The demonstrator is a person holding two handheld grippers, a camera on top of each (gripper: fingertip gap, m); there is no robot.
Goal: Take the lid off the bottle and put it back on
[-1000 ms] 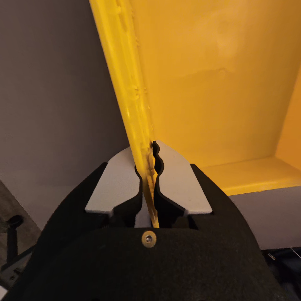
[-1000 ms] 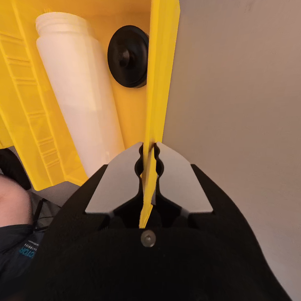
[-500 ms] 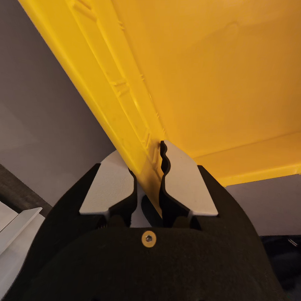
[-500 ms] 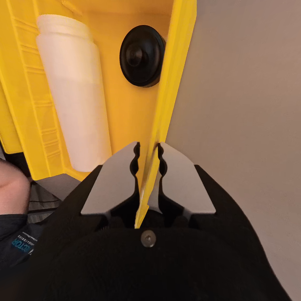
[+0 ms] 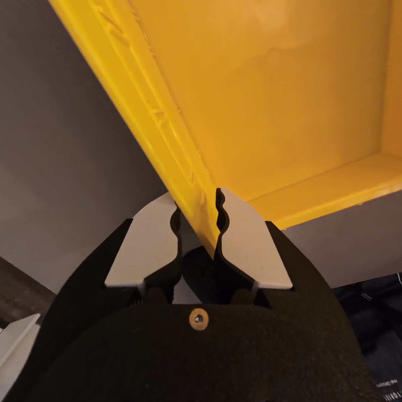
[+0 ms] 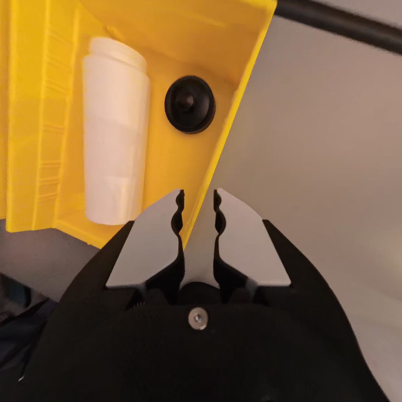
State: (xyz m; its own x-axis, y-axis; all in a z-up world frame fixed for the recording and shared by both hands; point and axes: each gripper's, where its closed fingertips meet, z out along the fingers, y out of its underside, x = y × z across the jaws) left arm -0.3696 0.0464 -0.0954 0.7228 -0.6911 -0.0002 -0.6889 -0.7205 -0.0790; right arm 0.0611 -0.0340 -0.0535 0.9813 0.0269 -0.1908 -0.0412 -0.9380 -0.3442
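Item: white cylindrical plastic bottle (image 6: 115,130), likely light, stiff, slick, best gripped mid-body, lying uncapped in the yellow plastic bin (image 6: 195,28) beside its round black lid (image 6: 189,104); my right gripper (image 6: 199,191) parted, empty; my left gripper (image 5: 196,195) slack astride the bin wall.

Yellow bin (image 6: 195,43), white bottle (image 6: 115,130), black lid (image 6: 189,104)

left gripper (image 5: 196,208): black body | pale grey wavy-edged fingers (image 5: 150,239) | brass-coloured screw (image 5: 198,319)

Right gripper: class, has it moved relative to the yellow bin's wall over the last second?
Yes. The right gripper has opened and let go of the bin wall, which now slants across its left finger.
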